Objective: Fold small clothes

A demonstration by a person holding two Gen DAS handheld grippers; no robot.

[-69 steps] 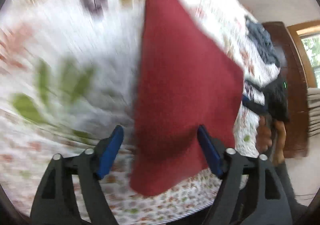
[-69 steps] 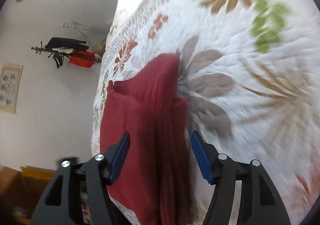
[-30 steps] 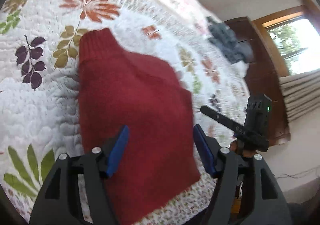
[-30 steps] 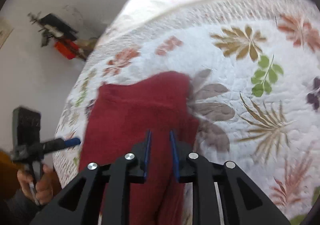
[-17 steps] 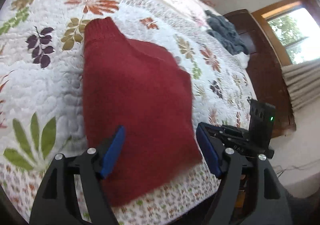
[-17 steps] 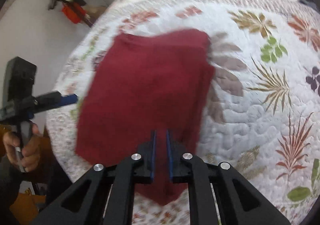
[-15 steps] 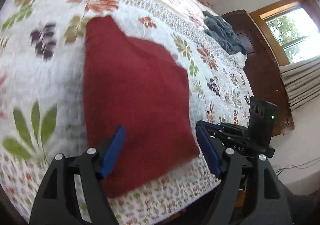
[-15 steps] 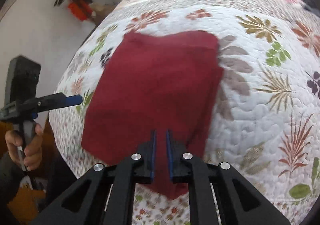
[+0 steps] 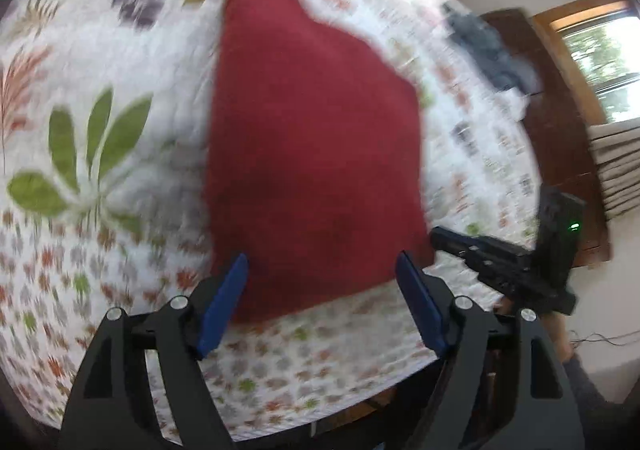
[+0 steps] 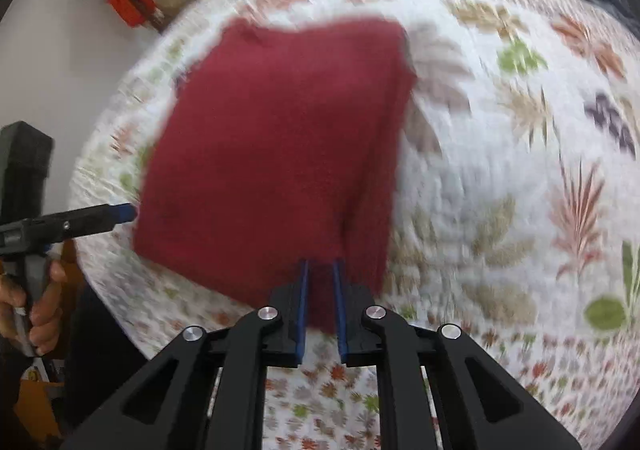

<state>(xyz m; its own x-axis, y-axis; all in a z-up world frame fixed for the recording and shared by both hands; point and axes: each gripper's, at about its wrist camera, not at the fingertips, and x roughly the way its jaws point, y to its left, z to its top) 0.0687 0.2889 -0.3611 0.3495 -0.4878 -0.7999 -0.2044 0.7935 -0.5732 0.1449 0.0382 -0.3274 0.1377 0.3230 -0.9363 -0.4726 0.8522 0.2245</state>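
A dark red knit garment (image 9: 316,138) lies folded on the flowered quilt (image 9: 100,50), close to the bed's near edge. My left gripper (image 9: 321,256) hovers open above the garment's near hem, and its blue pads straddle the cloth without touching it. In the right wrist view the same garment (image 10: 272,138) has its near corner drawn in between the blue pads of my right gripper (image 10: 321,262), which is shut on it. The left gripper's fingertip (image 10: 124,212) shows at the garment's left side, held by a hand (image 10: 36,290). Both views are blurred by motion.
A dark blue-grey pile of clothes (image 9: 488,46) lies at the quilt's far side, beside brown wooden furniture (image 9: 560,130) and a window (image 9: 608,62). A coat stand with a red item (image 10: 132,6) is against the far wall. The quilt (image 10: 500,170) spreads wide to the right.
The right gripper closed about a second ago and now has the garment's near corner between its pads. The left gripper stayed open and drifted back toward the bed's near edge.
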